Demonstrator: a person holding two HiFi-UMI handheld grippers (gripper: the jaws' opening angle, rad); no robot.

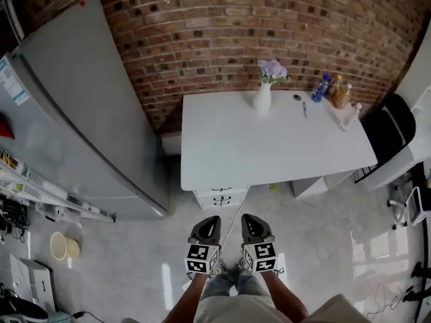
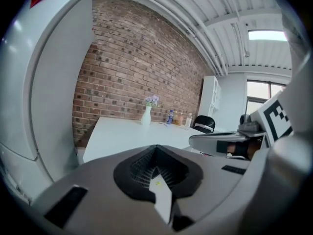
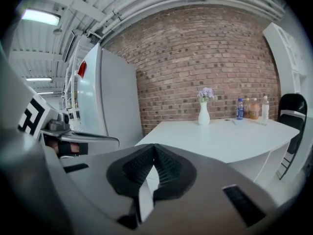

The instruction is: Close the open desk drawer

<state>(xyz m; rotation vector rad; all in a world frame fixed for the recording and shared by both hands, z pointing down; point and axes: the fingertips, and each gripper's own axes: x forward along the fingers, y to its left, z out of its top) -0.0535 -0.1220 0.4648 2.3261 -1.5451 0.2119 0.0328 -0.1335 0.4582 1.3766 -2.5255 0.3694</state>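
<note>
Red brick wall (image 1: 269, 25) backs a white surface (image 1: 269, 147) in a room with a pale, glossy floor (image 1: 135, 261). A person stands facing that surface with a claw in each hand. The left claw (image 1: 209, 219) has its ribbed black pads pressed together with nothing between them, and the right claw (image 1: 248, 218) is closed and empty in the same way. The two are held side by side, close together, over the floor and apart from the surface's near edge, pointing toward it. Just ahead of them, a white drawer unit (image 1: 221, 198) pokes out from under that near edge, its dark handles showing. From where I stand I cannot tell how far any drawer is pulled out. Farther back, on the surface near the wall, stands a white vase (image 1: 262, 98) of pale purple flowers, with a few bottles (image 1: 330, 89) at the far right corner. A black chair (image 1: 390, 123) sits beyond the right end, and a tall grey cabinet (image 1: 81, 113) fills the left side.
</note>
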